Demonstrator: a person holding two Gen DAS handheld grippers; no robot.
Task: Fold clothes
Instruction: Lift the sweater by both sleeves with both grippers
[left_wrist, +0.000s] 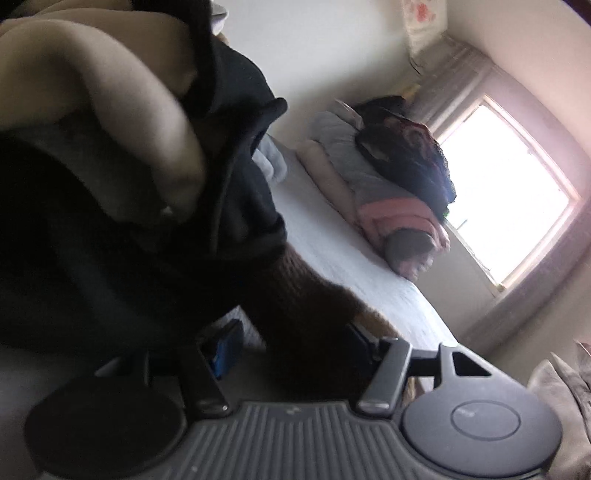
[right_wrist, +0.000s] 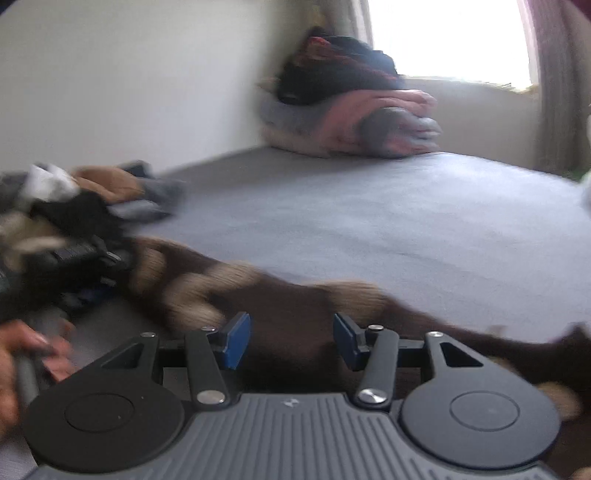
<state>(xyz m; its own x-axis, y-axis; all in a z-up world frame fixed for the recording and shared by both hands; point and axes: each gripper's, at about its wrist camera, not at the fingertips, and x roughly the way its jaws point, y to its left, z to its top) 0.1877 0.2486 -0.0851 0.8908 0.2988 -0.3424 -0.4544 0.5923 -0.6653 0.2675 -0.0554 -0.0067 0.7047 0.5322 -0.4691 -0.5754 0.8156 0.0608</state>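
Note:
A brown knit garment with tan patches (right_wrist: 295, 295) lies stretched across the near edge of the bed (right_wrist: 388, 221). My right gripper (right_wrist: 291, 339) is open just above it, its blue pads apart and not pressing the knit. In the left wrist view the same brown garment (left_wrist: 303, 295) runs down from under a black sleeve (left_wrist: 243, 147) into my left gripper (left_wrist: 295, 343). It rests against the right finger, and a gap shows beside the left blue pad (left_wrist: 225, 347). That gripper appears blurred at the garment's left end (right_wrist: 74, 254) in the right wrist view.
A loose heap of mixed clothes (right_wrist: 92, 192) lies at the bed's left side. Folded blankets and dark clothes (right_wrist: 351, 103) are stacked in the far corner under the bright window (right_wrist: 443, 37). A hand (right_wrist: 29, 354) grips a grey handle at lower left. A person's bare arm (left_wrist: 92, 110) fills the upper left.

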